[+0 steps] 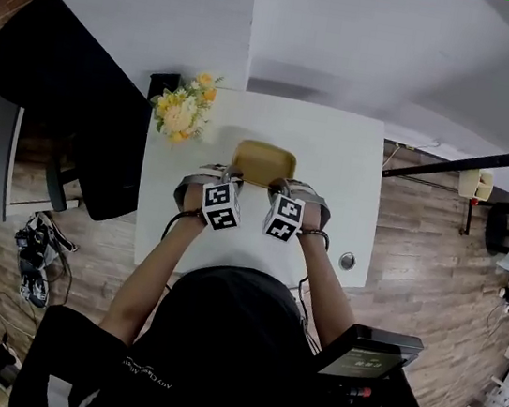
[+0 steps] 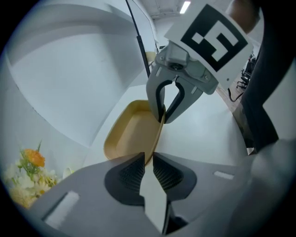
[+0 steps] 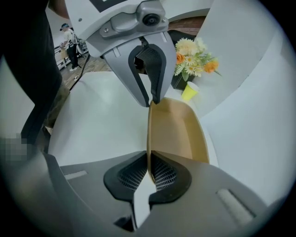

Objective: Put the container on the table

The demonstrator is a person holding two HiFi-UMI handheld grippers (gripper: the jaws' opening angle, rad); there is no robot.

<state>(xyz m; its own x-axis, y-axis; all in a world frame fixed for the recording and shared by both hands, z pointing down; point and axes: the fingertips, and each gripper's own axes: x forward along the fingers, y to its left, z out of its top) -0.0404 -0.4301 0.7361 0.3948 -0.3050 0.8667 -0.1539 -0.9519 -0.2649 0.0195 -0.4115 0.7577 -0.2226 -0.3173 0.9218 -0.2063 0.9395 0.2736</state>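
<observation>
Fingers of left gripper (image 2: 148, 159) and right gripper (image 3: 149, 159) pinch the container (image 3: 175, 132) rim.

A white bench (image 1: 346, 193) stands against a white wall (image 1: 356, 33) on a wood-plank floor (image 1: 415, 269). A black chair (image 1: 72, 95) sits left, a brick wall (image 1: 4, 9) far left; a flower bouquet (image 1: 183, 113) stands on the bench's far-left corner.
</observation>
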